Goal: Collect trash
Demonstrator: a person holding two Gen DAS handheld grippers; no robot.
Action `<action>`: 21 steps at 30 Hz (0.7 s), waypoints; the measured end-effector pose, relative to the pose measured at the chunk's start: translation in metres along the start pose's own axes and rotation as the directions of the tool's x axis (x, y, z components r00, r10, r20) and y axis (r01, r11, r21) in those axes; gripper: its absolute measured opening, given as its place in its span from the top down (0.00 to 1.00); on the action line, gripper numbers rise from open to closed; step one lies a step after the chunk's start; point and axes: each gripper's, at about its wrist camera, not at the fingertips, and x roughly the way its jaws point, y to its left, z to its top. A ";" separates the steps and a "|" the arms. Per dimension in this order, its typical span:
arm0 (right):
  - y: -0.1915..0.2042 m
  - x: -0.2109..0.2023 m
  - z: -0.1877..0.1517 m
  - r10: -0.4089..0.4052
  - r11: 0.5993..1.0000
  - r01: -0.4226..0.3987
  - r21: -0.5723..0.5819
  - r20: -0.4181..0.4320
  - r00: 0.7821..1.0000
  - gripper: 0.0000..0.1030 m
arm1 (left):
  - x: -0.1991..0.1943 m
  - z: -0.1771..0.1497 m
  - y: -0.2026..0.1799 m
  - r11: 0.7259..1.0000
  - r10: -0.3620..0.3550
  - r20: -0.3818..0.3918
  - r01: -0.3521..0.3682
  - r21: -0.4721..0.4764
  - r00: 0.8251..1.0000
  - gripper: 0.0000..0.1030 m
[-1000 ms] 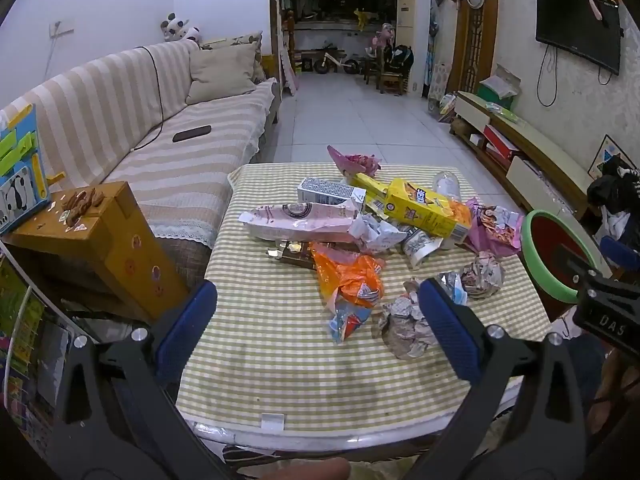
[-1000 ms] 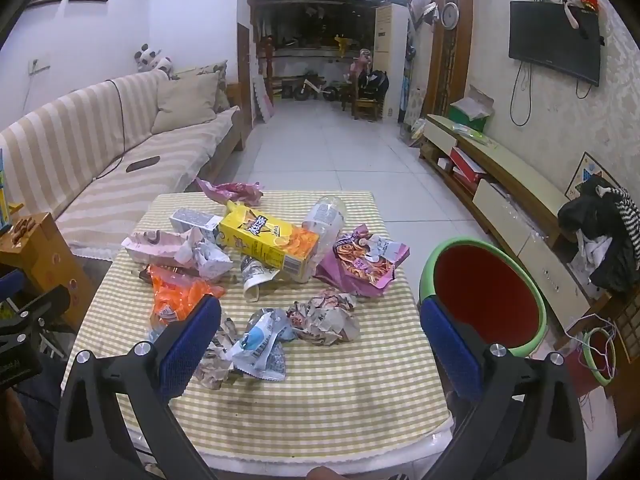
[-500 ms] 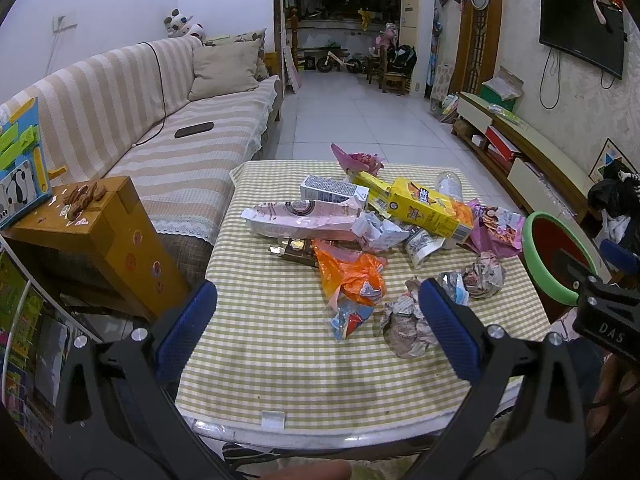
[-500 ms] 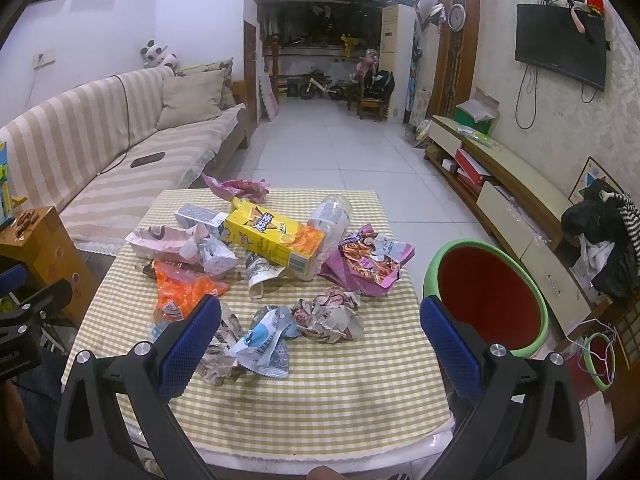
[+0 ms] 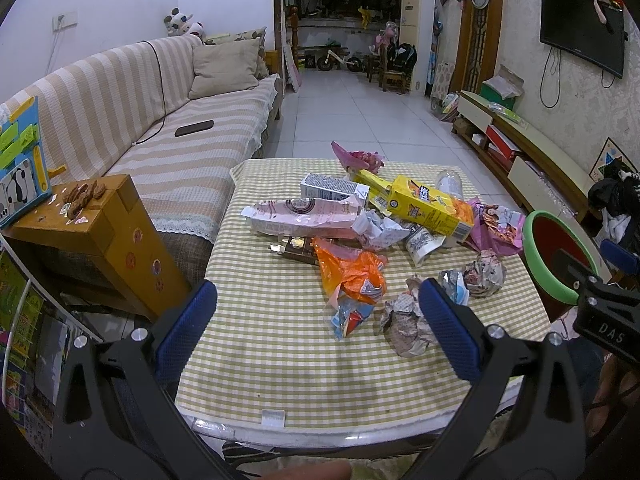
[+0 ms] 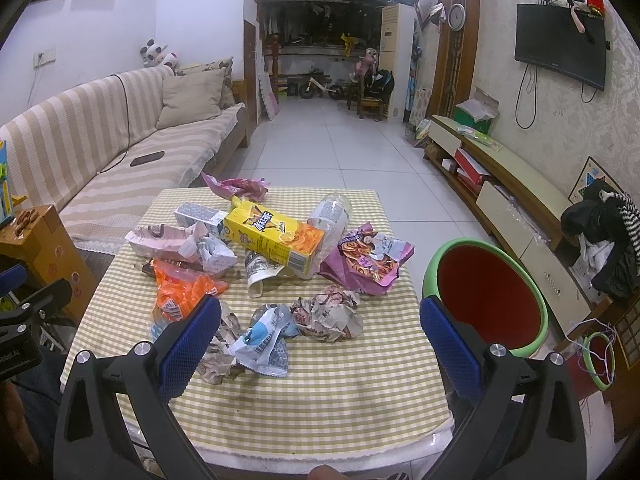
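We are holding the left claw (image 5: 316, 328) wide open and empty over the near edge of the table (image 5: 280, 368), its blue pads low in the frame. The trash is lying ahead of it, toward the middle and right of the frame. Nearest, a crumpled paper (image 5: 404, 322) is sitting just beside the right pad, partly hidden behind it. A small blue packet (image 5: 348, 318) is lying between the pads and a little further up the frame, with the orange bag (image 5: 352, 270) above it. Further up, the pink wrapper (image 5: 304, 218) is stretching across the centre, and the yellow box (image 5: 430, 206) is lying to its right.

We are also holding the right claw (image 6: 320, 342) wide open and empty, low in its frame. A blue-and-white wrapper (image 6: 262, 338) is lying between its pads, nearer the left one, and a paper ball (image 6: 330, 312) is sitting just above the middle of the gap. The same crumpled paper (image 6: 222, 344) is lying partly behind the left pad. The purple bag (image 6: 366, 262) is lying further up, right of centre, beside the yellow box (image 6: 274, 236) and a clear bottle (image 6: 330, 212). The bin (image 6: 486, 294), green-rimmed and red inside, is standing off the table's right edge, just above the right pad.
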 end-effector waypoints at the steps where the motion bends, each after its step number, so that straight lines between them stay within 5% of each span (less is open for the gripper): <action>1: 0.001 0.000 -0.001 -0.001 1.000 0.001 -0.001 0.001 1.000 0.07 | 0.001 -0.001 0.000 1.000 0.000 -0.001 0.000 0.000 1.000 0.04; 21: 0.002 -0.001 -0.001 0.000 1.000 0.000 -0.002 0.000 1.000 0.07 | 0.001 -0.003 -0.002 1.000 -0.006 -0.008 0.006 -0.002 1.000 0.04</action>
